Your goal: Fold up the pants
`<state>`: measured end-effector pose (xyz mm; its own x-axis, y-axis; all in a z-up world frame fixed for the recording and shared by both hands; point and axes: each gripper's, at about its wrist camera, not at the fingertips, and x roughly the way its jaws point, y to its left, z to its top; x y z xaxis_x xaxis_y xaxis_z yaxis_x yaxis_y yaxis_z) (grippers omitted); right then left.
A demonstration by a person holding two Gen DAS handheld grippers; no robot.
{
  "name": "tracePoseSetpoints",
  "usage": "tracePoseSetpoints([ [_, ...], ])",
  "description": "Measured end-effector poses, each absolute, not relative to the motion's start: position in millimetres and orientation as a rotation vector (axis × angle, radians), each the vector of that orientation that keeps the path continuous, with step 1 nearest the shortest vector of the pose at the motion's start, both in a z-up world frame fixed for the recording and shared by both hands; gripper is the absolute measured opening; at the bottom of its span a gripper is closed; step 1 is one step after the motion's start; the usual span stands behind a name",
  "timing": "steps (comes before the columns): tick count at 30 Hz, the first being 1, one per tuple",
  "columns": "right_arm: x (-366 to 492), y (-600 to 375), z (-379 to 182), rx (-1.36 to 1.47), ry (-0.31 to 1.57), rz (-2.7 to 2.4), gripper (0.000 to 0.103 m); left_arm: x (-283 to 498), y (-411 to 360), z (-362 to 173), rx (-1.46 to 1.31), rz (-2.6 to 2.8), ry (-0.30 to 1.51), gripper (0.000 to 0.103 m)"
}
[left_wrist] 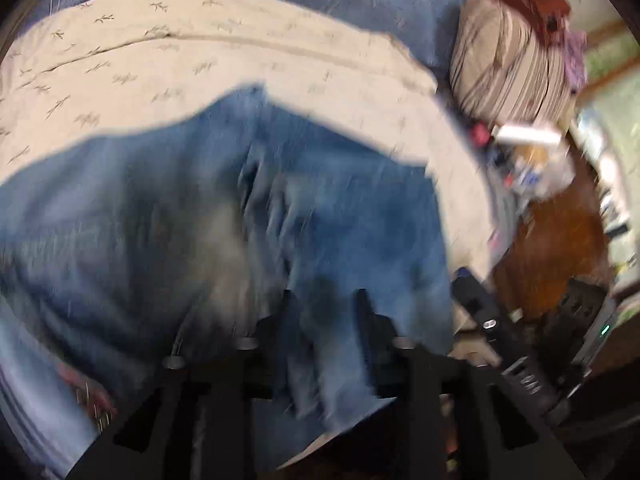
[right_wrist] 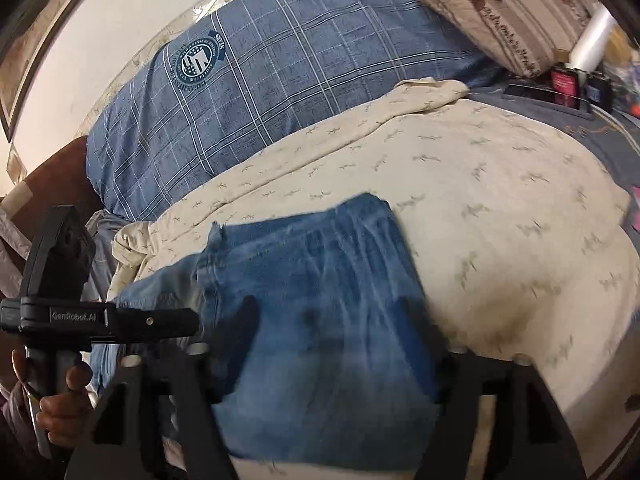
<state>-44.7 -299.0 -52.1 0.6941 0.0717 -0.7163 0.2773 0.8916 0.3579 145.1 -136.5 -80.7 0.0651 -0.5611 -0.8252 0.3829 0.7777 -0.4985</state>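
Note:
Blue denim pants (left_wrist: 224, 216) lie spread on a cream patterned bedsheet (left_wrist: 168, 60); the left wrist view is blurred by motion. My left gripper (left_wrist: 324, 300) has its fingers close together with a bunch of denim between them. In the right wrist view the pants (right_wrist: 312, 300) lie as a folded band across the sheet (right_wrist: 500, 220). My right gripper (right_wrist: 332, 312) has its fingers wide apart, straddling the denim from above. The left gripper's body shows at the left of the right wrist view (right_wrist: 60, 308), held by a hand.
A blue plaid pillow (right_wrist: 260, 92) lies behind the sheet, and a striped cushion (right_wrist: 500, 12) sits at the far right. A cluttered wooden nightstand (left_wrist: 552, 240) stands beside the bed, with small items (right_wrist: 568, 80) along the bed's edge.

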Motion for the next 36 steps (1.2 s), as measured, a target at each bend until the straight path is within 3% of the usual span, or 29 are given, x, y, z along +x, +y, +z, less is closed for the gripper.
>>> tracePoseSetpoints([
  [1, -50.2, -297.1, -60.6, 0.469, 0.827, -0.134, 0.086, 138.8, -133.9, -88.0, -0.138, -0.718, 1.319, 0.039],
  [3, -52.5, -296.4, -86.9, 0.492, 0.915, -0.168, 0.087, 131.8, -134.2, -87.0, -0.103, -0.722, 1.269, 0.038],
  [10, -52.4, -264.1, -55.1, 0.462, 0.889, -0.175, 0.087, 130.9, -86.8, -45.2, -0.171, -0.709, 1.252, 0.036],
  [17, -39.7, -149.9, -41.1, 0.215, 0.937, 0.018, 0.087, 151.5, 53.3, -12.1, -0.45, -0.555, 1.146, 0.051],
  [26, -40.4, -1.1, -45.7, -0.271, 0.93, 0.246, 0.09, 158.4, 161.2, -76.1, -0.737, -0.454, 1.282, 0.053],
  [29, -38.1, 26.3, -56.4, -0.39, 0.93, 0.257, 0.091, 168.9, 160.4, -105.7, -0.818, -0.479, 1.343, 0.053],
  [32, -31.5, 45.0, -67.0, -0.467, 0.92, 0.241, 0.103, 179.5, 154.1, -124.8, -0.859, -0.515, 1.38, 0.056],
  [36, -25.2, 54.4, -81.6, -0.531, 0.92, 0.212, 0.103, 192.9, 147.0, -135.2, -0.878, -0.553, 1.387, 0.063],
])
